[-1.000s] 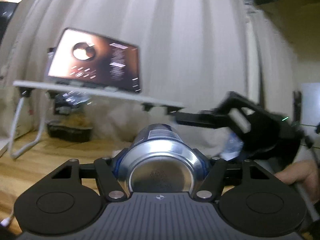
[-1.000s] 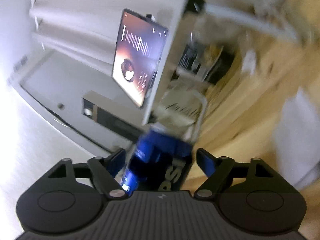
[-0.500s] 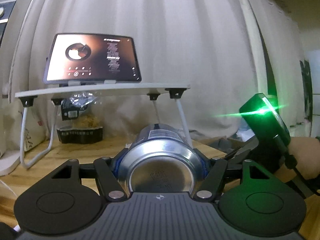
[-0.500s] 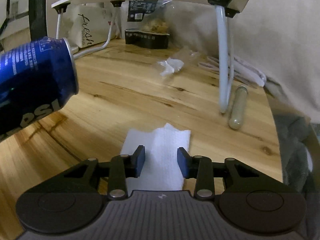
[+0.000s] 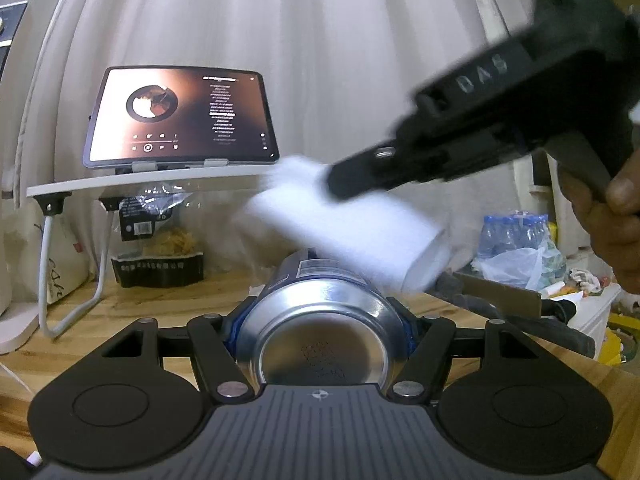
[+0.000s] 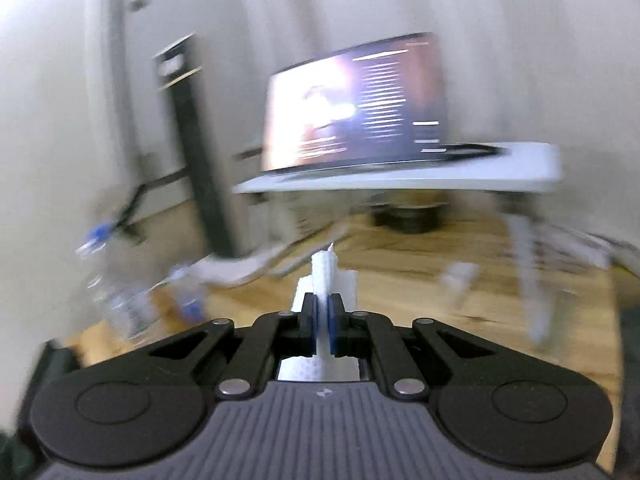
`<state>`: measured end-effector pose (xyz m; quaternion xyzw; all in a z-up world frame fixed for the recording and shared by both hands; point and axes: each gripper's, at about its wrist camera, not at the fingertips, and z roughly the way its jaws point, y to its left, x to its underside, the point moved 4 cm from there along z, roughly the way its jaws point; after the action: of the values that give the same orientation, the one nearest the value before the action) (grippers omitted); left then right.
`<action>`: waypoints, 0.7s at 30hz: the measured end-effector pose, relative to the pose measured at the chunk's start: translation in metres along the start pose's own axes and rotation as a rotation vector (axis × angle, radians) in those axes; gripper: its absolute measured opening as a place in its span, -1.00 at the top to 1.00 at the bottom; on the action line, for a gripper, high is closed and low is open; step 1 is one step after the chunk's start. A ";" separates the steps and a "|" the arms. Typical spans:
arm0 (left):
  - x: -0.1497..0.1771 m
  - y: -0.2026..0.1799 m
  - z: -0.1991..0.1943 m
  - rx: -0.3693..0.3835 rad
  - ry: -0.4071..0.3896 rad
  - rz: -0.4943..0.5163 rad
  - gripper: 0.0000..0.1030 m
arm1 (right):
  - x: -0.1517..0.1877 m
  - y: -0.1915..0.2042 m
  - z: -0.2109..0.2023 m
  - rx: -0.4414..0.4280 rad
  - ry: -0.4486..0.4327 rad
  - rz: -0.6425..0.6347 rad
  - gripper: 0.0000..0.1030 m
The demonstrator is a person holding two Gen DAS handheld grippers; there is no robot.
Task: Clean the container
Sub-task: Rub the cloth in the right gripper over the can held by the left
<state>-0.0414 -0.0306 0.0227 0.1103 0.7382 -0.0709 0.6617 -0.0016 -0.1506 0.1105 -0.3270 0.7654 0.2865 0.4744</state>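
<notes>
**Can clamped at left, tissue pinched at right**

Left gripper (image 5: 320,332): fingers clamped on the sides of a blue drink can (image 5: 320,340). Can lies along the fingers, silver concave base facing the camera, body pointing away above the wooden tabletop (image 5: 120,320).

Right gripper (image 6: 320,324): fingers together, pinching a folded white paper towel (image 6: 326,276) that stands up between the blue pads. In the left wrist view the right gripper (image 5: 348,184) enters from the upper right, held by a hand (image 5: 612,220); the towel (image 5: 352,228) hangs below it, blurred, just over the far end of the can. Cannot tell whether towel and can touch.

Background: lit tablet (image 5: 180,116) propped on a white stand (image 5: 132,180) with wire legs; snack bag (image 5: 156,240) beneath the stand; pale curtain (image 5: 320,60) behind. Pack of water bottles (image 5: 516,236) at far right. Right wrist view heavily blurred; tablet (image 6: 356,104) and stand (image 6: 400,180) recognisable.
</notes>
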 end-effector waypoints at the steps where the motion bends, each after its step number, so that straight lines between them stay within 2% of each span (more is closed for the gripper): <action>1: 0.000 0.000 0.000 0.001 0.000 0.000 -0.34 | 0.001 0.012 0.007 -0.028 0.030 -0.038 0.84; 3: 0.000 0.001 0.001 0.008 0.007 -0.008 -0.33 | 0.007 0.028 0.020 -0.072 0.080 -0.086 0.84; 5: 0.000 0.002 0.001 0.015 0.007 -0.011 -0.33 | 0.013 0.039 0.029 -0.071 0.100 -0.140 0.83; 9: 0.000 -0.001 0.000 0.022 -0.002 0.000 -0.33 | 0.015 0.030 0.034 0.065 0.044 -0.175 0.83; 14: 0.000 0.000 0.000 0.020 -0.002 -0.008 -0.33 | 0.014 -0.010 0.040 0.188 0.003 -0.131 0.83; 19: 0.000 0.001 0.001 0.017 0.001 -0.011 -0.33 | 0.026 -0.015 0.023 0.134 -0.003 -0.050 0.83; 21: 0.001 0.001 0.001 0.016 0.002 -0.012 -0.33 | 0.031 -0.006 0.013 0.070 0.000 -0.012 0.83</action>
<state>-0.0408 -0.0298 0.0220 0.1112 0.7388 -0.0807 0.6598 -0.0002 -0.1518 0.0769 -0.3149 0.7729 0.2565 0.4875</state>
